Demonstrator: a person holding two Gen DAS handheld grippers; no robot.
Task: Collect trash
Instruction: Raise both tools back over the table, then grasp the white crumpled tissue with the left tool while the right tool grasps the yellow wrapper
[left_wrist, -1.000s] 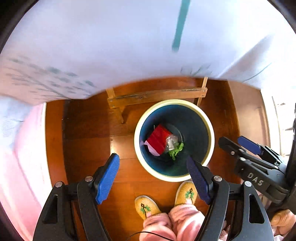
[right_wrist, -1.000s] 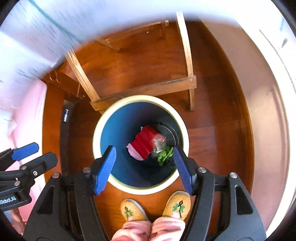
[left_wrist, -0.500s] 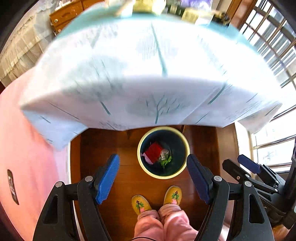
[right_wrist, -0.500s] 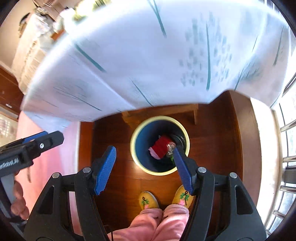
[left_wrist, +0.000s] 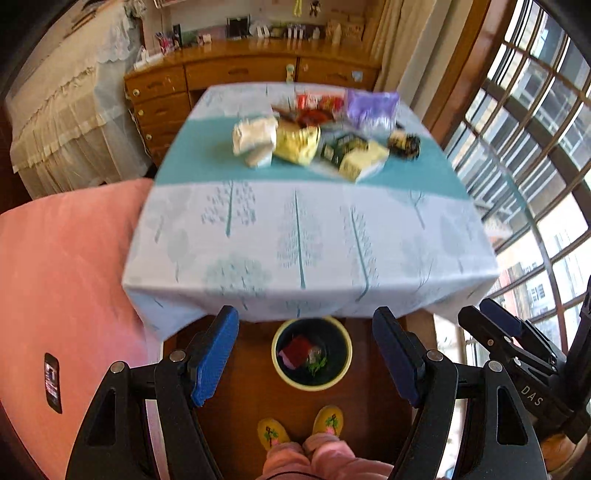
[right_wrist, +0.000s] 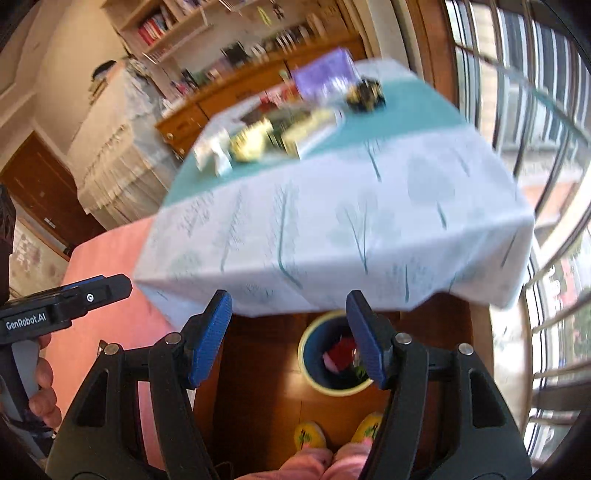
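A round bin (left_wrist: 312, 384) (right_wrist: 334, 389) with a pale yellow rim stands on the wooden floor under the table's near edge. Inside lie a red wrapper (left_wrist: 297, 348) (right_wrist: 342, 350), a clear plastic piece and something green. On the table (left_wrist: 303, 236) (right_wrist: 332, 221), towards its far side, sits a blurred heap of trash: a white packet (left_wrist: 255, 140), a yellow bag (left_wrist: 297, 144), a purple bag (left_wrist: 373, 105) (right_wrist: 325, 75). My left gripper (left_wrist: 306, 356) is open and empty, high above the bin. My right gripper (right_wrist: 288, 339) is also open and empty.
A pink bed cover (left_wrist: 62, 295) lies to the left with a dark phone (left_wrist: 52, 382) on it. A wooden dresser (left_wrist: 236, 74) stands behind the table. Windows (left_wrist: 524, 147) fill the right side. The person's yellow slippers (left_wrist: 273, 434) stand below the bin.
Both grippers have risen from just above the bin to well over table height. The tabletop and its trash have come into view; the bin looks smaller. Jaws are unchanged.
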